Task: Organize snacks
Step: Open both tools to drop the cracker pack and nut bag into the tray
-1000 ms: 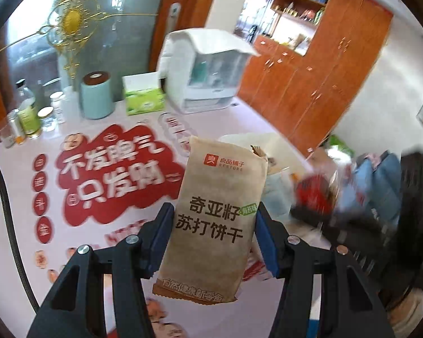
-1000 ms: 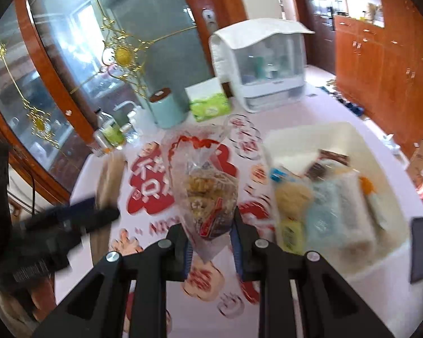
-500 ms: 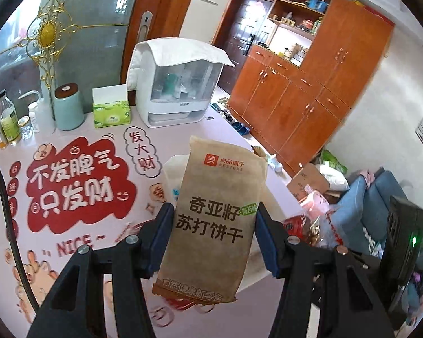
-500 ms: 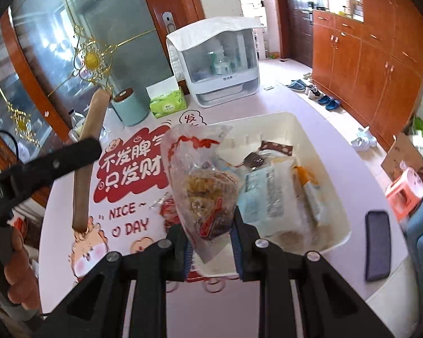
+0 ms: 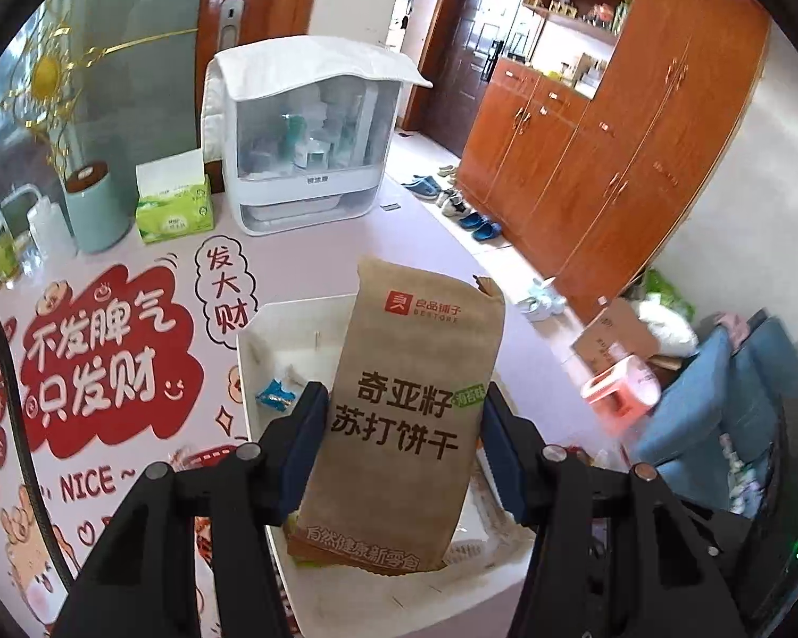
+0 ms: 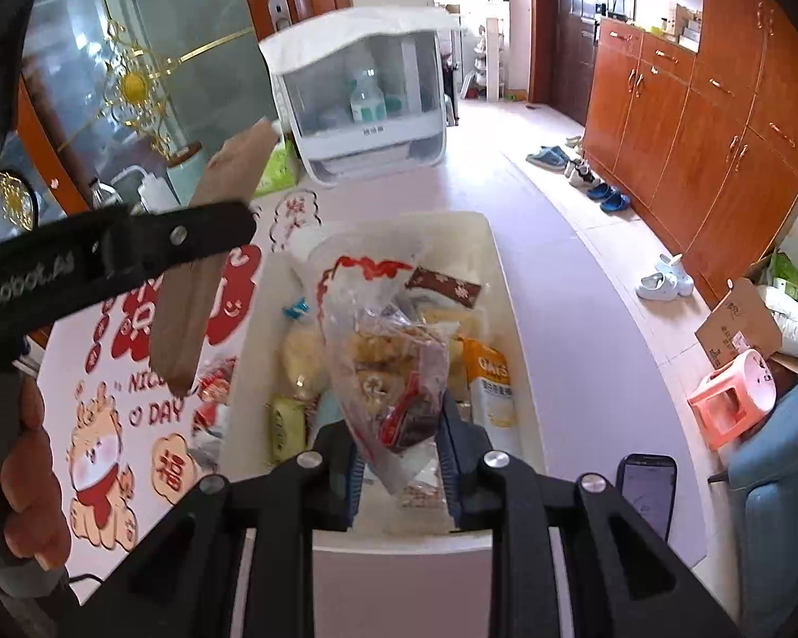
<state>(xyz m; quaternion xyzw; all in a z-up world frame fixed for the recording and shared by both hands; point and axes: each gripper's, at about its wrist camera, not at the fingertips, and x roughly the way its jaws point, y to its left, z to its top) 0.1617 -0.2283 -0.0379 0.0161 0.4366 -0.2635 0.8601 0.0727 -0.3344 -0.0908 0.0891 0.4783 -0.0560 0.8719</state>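
Note:
My left gripper (image 5: 404, 444) is shut on a brown paper cracker packet (image 5: 407, 414), held upright above the white bin (image 5: 250, 367). In the right wrist view the packet (image 6: 207, 260) shows edge-on at the left, over the bin's left side. My right gripper (image 6: 399, 457) is shut on a clear bag of mixed snacks (image 6: 385, 340), held over the near half of the white bin (image 6: 500, 276), which holds several snack packs, among them an orange oat pack (image 6: 492, 388).
A white covered dish rack (image 6: 362, 101), green tissue box (image 5: 173, 204) and teal canister (image 5: 96, 210) stand at the table's far side. A phone (image 6: 646, 489) lies right of the bin. Loose wrappers (image 6: 215, 388) lie left of it.
Both grippers have moved over the bin with their loads: the left swung right and forward from the table's left side, and the right came to face straight along the bin.

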